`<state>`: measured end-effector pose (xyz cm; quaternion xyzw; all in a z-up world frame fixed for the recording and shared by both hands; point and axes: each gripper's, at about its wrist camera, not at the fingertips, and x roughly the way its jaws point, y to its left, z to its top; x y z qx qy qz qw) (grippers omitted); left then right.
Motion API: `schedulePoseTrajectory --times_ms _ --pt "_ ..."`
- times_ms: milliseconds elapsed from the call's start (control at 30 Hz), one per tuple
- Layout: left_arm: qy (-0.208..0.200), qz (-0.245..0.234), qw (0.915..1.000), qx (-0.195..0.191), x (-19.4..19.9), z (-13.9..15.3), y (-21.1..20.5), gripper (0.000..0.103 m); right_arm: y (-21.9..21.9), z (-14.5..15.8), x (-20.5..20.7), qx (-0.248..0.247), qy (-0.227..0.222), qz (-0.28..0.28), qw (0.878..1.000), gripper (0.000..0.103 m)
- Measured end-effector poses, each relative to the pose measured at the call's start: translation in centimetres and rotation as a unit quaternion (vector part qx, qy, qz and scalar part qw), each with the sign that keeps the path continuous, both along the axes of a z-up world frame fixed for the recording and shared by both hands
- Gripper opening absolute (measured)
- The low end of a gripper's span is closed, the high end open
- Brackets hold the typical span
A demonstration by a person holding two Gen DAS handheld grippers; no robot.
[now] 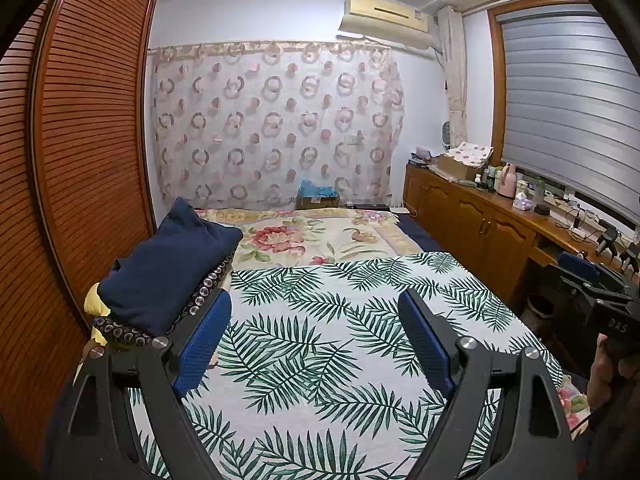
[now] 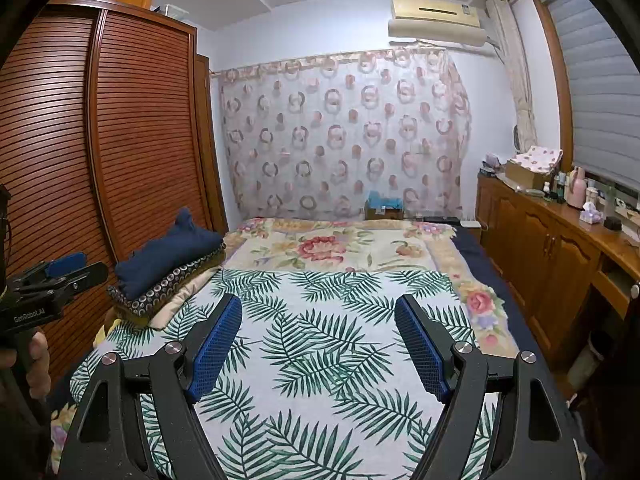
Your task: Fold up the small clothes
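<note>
A slatted wooden wardrobe (image 2: pixel 140 128) stands left of the bed (image 2: pixel 344 248). A circle-patterned curtain (image 1: pixel 276 120) hangs behind, an air conditioner (image 1: pixel 386 18) above it. Bottles crowd the wooden cabinet's worktop (image 1: pixel 516 208).

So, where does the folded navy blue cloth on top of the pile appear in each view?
Left wrist view: navy blue cloth, left of centre, just beyond the left finger.
Right wrist view: navy blue cloth, left of centre, smaller and farther off.
Shared landmark: the palm-leaf sheet to its right.
</note>
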<state>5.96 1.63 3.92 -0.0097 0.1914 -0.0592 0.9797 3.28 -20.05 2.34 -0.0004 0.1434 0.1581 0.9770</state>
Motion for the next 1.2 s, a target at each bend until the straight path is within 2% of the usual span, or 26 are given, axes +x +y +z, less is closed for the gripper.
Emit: schedulePoseTrajectory --times_ms 1200 --pt "0.002 0.002 1.0000 -0.002 0.02 -0.24 0.08 0.086 -0.69 0.02 0.02 0.000 0.002 0.002 1.000 0.081"
